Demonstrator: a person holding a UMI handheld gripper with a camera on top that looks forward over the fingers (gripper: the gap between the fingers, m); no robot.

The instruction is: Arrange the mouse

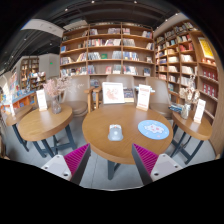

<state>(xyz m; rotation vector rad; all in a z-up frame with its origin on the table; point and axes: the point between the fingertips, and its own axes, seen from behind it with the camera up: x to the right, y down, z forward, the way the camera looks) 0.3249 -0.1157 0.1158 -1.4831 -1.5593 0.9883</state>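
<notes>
Beyond the tongs (111, 160), whose magenta pads (76, 157) stand wide apart holding nothing, a round wooden tabletop (128, 140) carries the mouse (115, 132) near its middle, just ahead of the fingers, with a round blue mat (152, 128) beside it. Farther back on the same tabletop stand two upright cards (114, 93), while another round table (44, 121) sits off to one side. Tall bookshelves (107, 52) line the walls of the room behind.
</notes>
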